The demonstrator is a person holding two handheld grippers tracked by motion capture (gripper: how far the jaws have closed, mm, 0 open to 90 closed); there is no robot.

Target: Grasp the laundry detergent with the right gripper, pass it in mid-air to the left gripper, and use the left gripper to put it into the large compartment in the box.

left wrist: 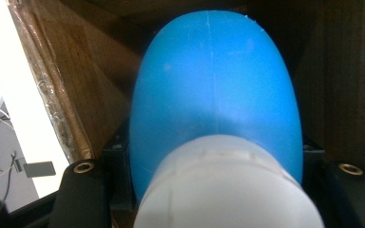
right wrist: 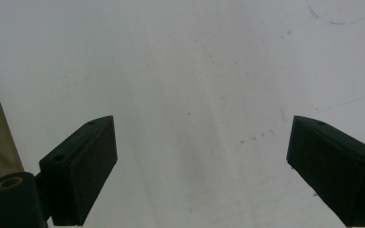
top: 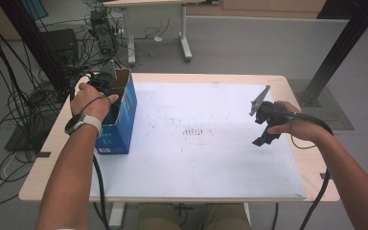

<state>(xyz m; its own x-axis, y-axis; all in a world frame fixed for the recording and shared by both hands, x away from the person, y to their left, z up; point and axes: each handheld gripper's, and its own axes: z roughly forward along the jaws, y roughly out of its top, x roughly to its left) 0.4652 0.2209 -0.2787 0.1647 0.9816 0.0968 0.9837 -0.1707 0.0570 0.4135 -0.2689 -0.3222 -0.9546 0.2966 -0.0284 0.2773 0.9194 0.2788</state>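
A blue rounded object (left wrist: 216, 90) with a white cap (left wrist: 228, 190) sits between the jaws of my left gripper (left wrist: 216, 159), which is shut on it inside a cardboard box (left wrist: 62, 95). From above, the left gripper (top: 104, 80) reaches into the open top of that blue box (top: 124, 117) at the table's left. My right gripper (top: 264, 136) hovers over the right part of the white sheet (top: 196, 163). Its jaws stand wide open (right wrist: 202, 166) with nothing between them and bare sheet (right wrist: 195, 71) beneath.
The white sheet covers most of the wooden table (top: 52, 148). Cables (top: 9, 100) and equipment lie on the floor to the left. Another table's legs (top: 186, 45) stand behind, and a black post (top: 335, 52) rises at the back right.
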